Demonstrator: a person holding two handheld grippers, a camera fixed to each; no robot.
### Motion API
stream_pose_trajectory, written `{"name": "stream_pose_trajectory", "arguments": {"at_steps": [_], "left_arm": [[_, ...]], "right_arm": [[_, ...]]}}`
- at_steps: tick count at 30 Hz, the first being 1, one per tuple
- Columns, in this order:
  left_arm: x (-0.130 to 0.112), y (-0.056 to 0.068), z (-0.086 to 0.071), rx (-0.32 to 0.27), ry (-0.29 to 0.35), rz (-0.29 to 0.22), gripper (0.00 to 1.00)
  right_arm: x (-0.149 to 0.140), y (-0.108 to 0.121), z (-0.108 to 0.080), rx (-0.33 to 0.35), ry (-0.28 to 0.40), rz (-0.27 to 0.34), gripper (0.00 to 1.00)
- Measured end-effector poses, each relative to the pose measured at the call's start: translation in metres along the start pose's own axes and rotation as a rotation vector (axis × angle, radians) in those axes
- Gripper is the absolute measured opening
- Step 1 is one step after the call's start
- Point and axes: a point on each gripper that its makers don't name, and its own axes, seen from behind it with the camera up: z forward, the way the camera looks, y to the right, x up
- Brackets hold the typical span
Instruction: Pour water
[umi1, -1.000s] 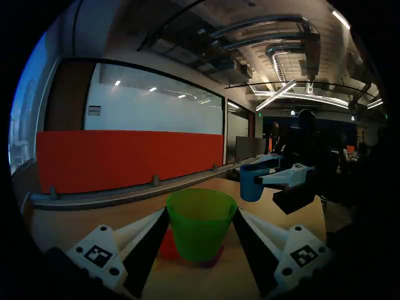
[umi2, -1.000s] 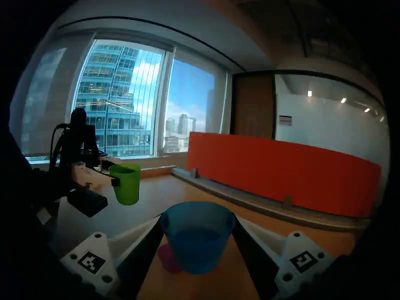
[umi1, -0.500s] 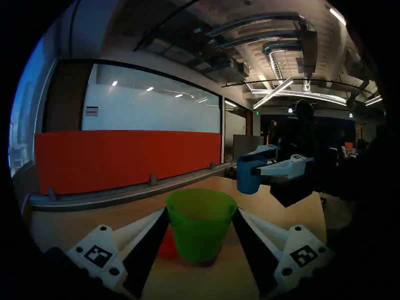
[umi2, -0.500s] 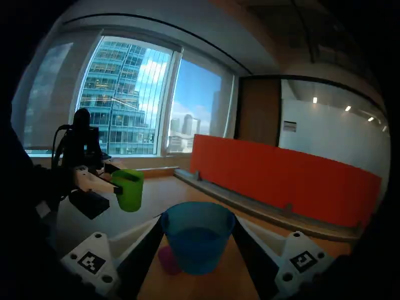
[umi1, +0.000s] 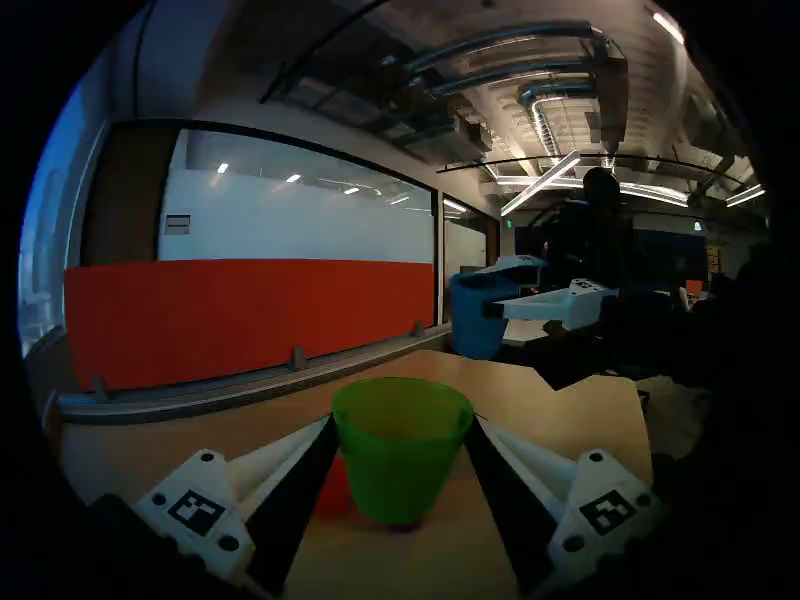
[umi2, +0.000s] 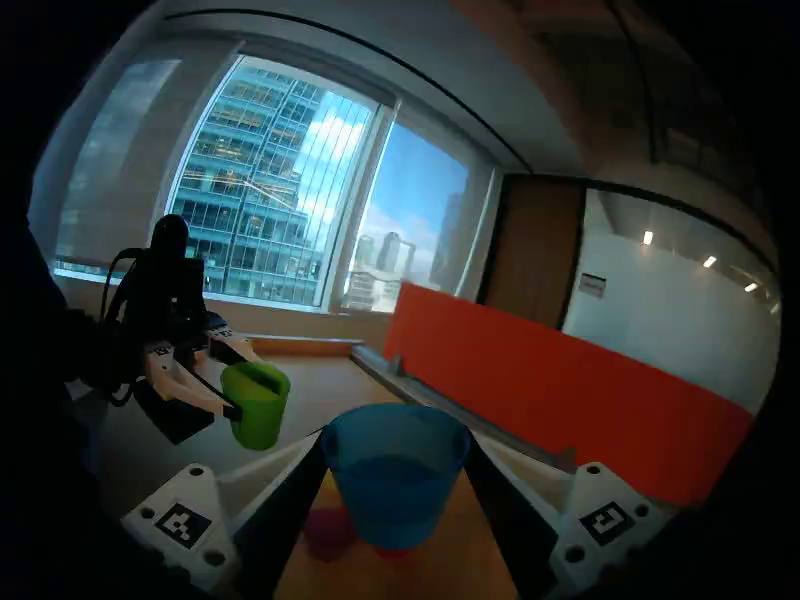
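A green cup (umi1: 402, 452) stands upright between the fingers of my left gripper (umi1: 400, 425), which is shut on it; its inside looks empty. My right gripper (umi2: 395, 448) is shut on a blue cup (umi2: 395, 478) with water in it, held level. In the left gripper view the blue cup (umi1: 477, 316) hangs above the table at the upper right, in the right gripper (umi1: 505, 308). In the right gripper view the green cup (umi2: 256, 404) hangs lower left, in the left gripper (umi2: 228, 390), held by a person's dark-sleeved arm.
A wooden table (umi1: 560, 400) lies below both cups, ending at an orange partition (umi1: 250, 310) with a grey rail. A red cup (umi1: 334, 488) stands behind the green one. A pink cup (umi2: 327, 527) sits under the blue one. Large windows (umi2: 270, 220) lie beyond the table.
The right gripper has lifted the blue cup higher and brought it nearer the green cup. The green cup has stayed level in the left gripper.
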Motion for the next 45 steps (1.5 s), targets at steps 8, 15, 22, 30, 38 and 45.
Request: {"name": "stream_pose_trajectory", "arguments": {"at_steps": [8,15,22,30,38,45], "left_arm": [[0.0,0.005,0.002,-0.01,0.007,-0.006,0.87],[-0.001,0.009,0.002,-0.017,0.007,-0.007,0.87],[-0.001,0.014,0.002,-0.026,0.006,-0.007,0.87],[0.0,0.018,0.002,-0.035,0.005,-0.008,0.87],[-0.004,0.021,0.004,-0.045,-0.004,-0.01,0.87],[-0.003,0.028,0.007,-0.057,-0.005,-0.01,0.87]], "right_arm": [[0.022,-0.004,0.008,0.019,0.007,-0.098,0.93],[0.039,-0.009,0.015,0.033,0.011,-0.187,0.93],[0.057,-0.011,0.024,0.042,0.024,-0.259,0.93],[0.07,-0.014,0.037,0.049,0.03,-0.351,0.93],[0.08,-0.016,0.048,0.051,0.037,-0.424,0.92],[0.087,-0.019,0.056,0.055,0.041,-0.487,0.92]]}}
